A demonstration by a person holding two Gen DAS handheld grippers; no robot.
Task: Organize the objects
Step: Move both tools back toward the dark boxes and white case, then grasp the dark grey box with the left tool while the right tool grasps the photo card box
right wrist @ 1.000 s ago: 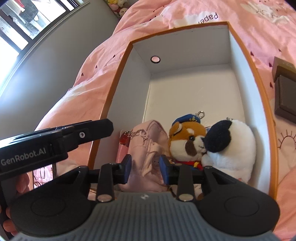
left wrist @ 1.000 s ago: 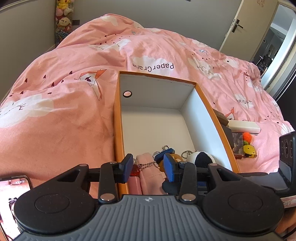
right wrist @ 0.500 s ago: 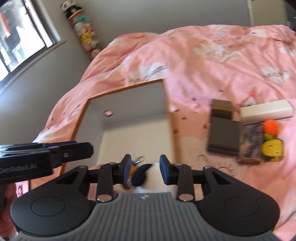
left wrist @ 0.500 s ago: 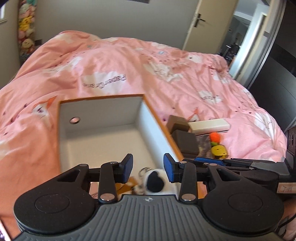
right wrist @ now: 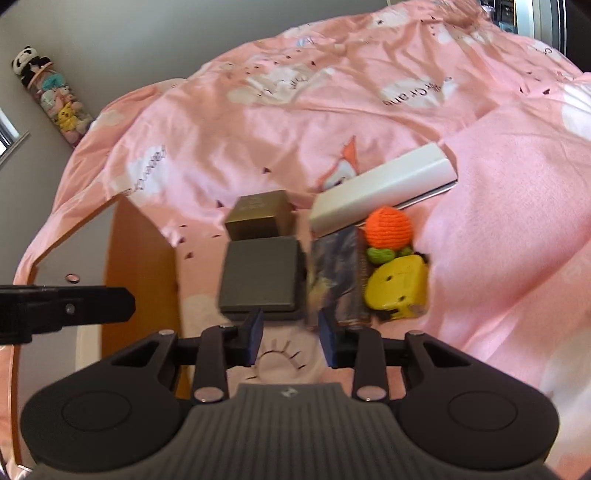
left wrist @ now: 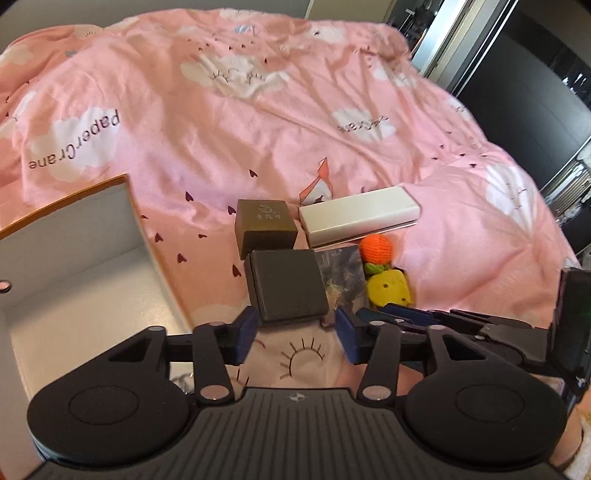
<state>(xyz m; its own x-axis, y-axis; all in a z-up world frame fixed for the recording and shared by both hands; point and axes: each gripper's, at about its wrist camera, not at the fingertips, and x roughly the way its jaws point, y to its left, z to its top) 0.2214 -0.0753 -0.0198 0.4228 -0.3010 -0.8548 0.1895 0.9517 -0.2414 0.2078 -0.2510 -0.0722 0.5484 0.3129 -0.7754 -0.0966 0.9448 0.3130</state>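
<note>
Left tool [left wrist: 293,338] near matte dark-grey box [left wrist: 288,286]

Pink-quilted bed [left wrist: 258,122], grey wall [right wrist: 147,33]

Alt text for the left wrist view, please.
The open left gripper hovers empty over a pink duvet, facing a flat dark grey box. Behind lie a brown cube box, long white box and orange knitted ball; an orange-rimmed white storage box sits left.
</note>
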